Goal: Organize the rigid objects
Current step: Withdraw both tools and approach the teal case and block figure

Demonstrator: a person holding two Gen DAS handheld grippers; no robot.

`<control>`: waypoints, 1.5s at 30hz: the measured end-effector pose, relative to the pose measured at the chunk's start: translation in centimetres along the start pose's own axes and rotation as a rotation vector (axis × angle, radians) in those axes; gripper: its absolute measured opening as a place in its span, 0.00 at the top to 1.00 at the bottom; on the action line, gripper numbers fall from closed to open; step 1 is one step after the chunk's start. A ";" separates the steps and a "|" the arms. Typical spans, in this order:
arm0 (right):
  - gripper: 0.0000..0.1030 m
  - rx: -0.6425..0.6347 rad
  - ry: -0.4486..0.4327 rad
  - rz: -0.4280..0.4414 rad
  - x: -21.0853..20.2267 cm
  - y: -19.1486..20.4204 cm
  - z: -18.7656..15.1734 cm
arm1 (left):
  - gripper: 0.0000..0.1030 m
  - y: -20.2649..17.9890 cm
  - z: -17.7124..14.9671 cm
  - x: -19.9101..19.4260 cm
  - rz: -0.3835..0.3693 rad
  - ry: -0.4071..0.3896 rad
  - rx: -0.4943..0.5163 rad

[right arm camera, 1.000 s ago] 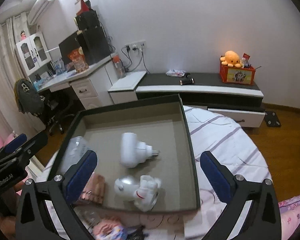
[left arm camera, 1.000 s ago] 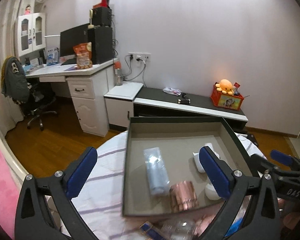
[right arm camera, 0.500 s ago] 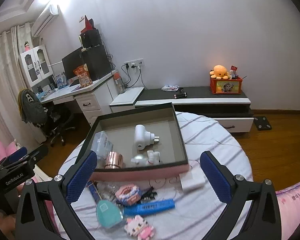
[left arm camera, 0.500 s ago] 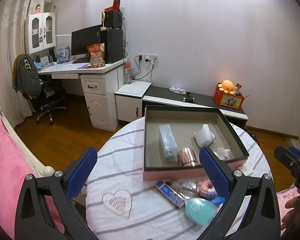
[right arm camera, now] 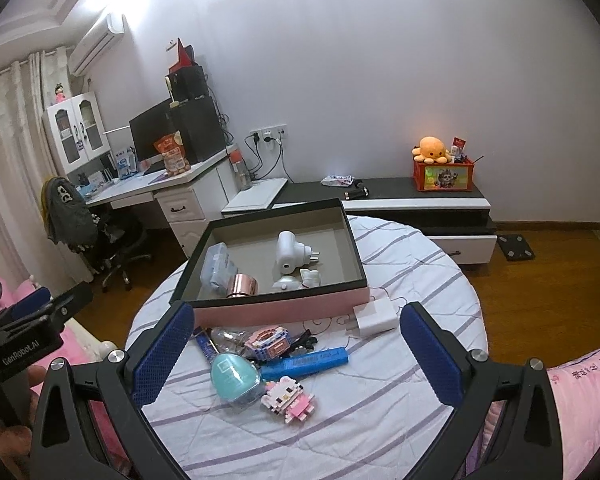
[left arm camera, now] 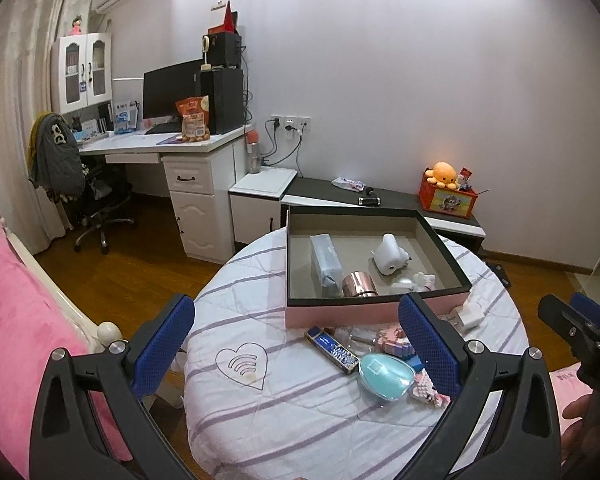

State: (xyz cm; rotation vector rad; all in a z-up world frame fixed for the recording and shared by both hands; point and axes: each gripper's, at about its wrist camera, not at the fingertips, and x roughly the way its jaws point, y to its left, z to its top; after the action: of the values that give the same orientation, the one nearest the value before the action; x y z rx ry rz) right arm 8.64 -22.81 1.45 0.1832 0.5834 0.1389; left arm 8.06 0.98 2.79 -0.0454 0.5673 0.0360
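A pink box with a dark rim stands on the round striped table. Inside lie a clear case, a copper roll, a white plug device and a small white figure. In front of the box lie a teal oval case, a blue bar, a pink block cat, a pink block piece and a white charger. My right gripper hangs open above this pile. My left gripper is open too, held back from the box.
A white desk with a monitor and an office chair stand at the far left. A low dark cabinet with an orange toy box runs along the wall. Pink bedding lies at the left edge.
Both grippers have pulled back and up from over the box. The whole table and the loose pile in front of the box have come into view. Both stay open.
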 end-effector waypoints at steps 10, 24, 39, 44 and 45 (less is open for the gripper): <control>0.00 -0.013 -0.023 0.004 -1.7 0.6 -0.1 | 0.00 0.2 -0.4 -1.3 -0.002 -0.012 -0.009; 0.00 -0.011 -0.024 0.005 -1.9 0.7 -0.2 | 0.00 0.1 -0.7 -1.5 -0.003 -0.012 -0.009; 0.00 -0.023 0.017 -0.025 -0.9 -0.3 -1.3 | 0.00 -0.5 -3.0 0.4 -0.003 0.045 -0.015; 0.00 -0.056 0.117 -0.041 1.9 -1.3 -3.4 | 0.00 -1.0 -5.1 2.8 -0.012 0.118 -0.013; 0.00 -0.063 0.145 -0.042 2.6 -1.5 -4.0 | 0.00 -1.2 -5.6 3.3 -0.014 0.135 -0.008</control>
State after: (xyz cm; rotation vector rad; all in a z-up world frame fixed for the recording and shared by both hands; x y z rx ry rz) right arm 8.69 -23.28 -3.49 0.1002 0.7256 0.1304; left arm 7.94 -0.49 -3.65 -0.0596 0.7022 0.0221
